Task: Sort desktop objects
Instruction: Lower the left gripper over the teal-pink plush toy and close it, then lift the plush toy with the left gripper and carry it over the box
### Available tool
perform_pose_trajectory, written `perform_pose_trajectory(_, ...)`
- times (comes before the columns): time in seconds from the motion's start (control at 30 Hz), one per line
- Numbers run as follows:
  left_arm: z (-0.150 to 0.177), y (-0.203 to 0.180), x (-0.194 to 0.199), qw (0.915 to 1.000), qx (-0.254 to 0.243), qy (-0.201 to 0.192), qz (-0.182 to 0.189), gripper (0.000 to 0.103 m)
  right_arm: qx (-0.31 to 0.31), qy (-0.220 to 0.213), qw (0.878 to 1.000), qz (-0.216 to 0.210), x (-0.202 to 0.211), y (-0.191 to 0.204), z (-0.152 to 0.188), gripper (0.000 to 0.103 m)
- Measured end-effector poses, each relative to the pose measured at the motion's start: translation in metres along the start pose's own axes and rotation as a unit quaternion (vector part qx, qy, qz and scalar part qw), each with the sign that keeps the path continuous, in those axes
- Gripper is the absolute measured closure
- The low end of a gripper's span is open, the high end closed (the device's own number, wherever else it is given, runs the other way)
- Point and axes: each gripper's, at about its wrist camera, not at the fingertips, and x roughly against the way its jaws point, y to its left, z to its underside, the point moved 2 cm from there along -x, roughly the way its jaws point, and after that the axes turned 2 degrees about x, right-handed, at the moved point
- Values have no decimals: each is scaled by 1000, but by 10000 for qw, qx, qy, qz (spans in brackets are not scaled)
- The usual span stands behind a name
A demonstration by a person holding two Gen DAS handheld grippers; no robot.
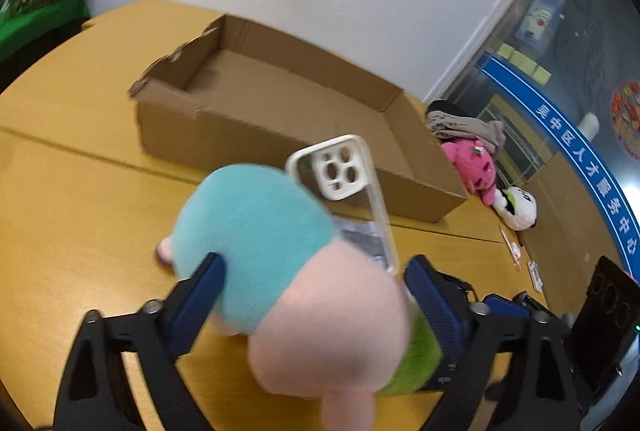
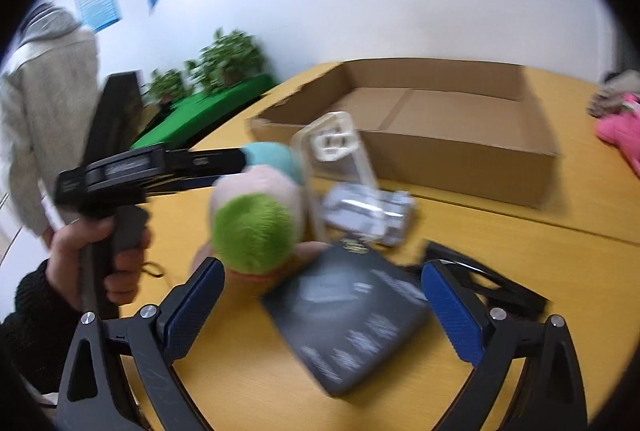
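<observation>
Between the left claw (image 1: 312, 315) pads sits the plush toy (image 1: 280, 263): teal end toward 11 o'clock, pink end toward the camera, long axis roughly along the claw's pointing line. Jaws are wide, straddling the toy; the left pad touches the teal fur, while the right pad's contact looks partial, so I can't call it a firm grip. The left claw is clearly nearer than the right.

Right claw (image 2: 324, 307) is wide, holding nothing, above a dark booklet (image 2: 352, 315), with the toy at its 11 o'clock.

A white phone case (image 1: 340, 175) leans just behind the toy; the cardboard box (image 1: 280, 135) lies at 12 o'clock. The wooden counter (image 1: 80, 191) is smooth. Room: white wall, potted plants (image 2: 228, 59), and a person standing at far left.
</observation>
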Motion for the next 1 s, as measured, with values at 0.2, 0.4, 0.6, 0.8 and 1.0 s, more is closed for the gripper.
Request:
perform_pose_trajectory(0.2, 1, 26, 0, 9989, 328, 177, 271, 15, 440, 407, 9978, -279, -48, 44, -17, 3)
perform_pose_trajectory(0.4, -9, 41, -16, 9986, 302, 435, 89, 2, 125, 853, 9955, -402, -95, 51, -27, 4)
perform_pose_trajectory(0.6, -1, 45, -26, 9970, 257, 447, 582, 14, 82, 1165, 9928, -269, -126, 55, -14, 21)
perform_pose_trajectory(0.8, 6, 38, -13, 9977, 168, 311, 573, 25, 110, 1023, 9944, -252, -116, 59, -6, 26)
perform_pose_trajectory(1.0, -7, 17, 13, 9986, -68, 66, 511, 27, 86, 688, 9967, -432, -94, 64, -17, 29)
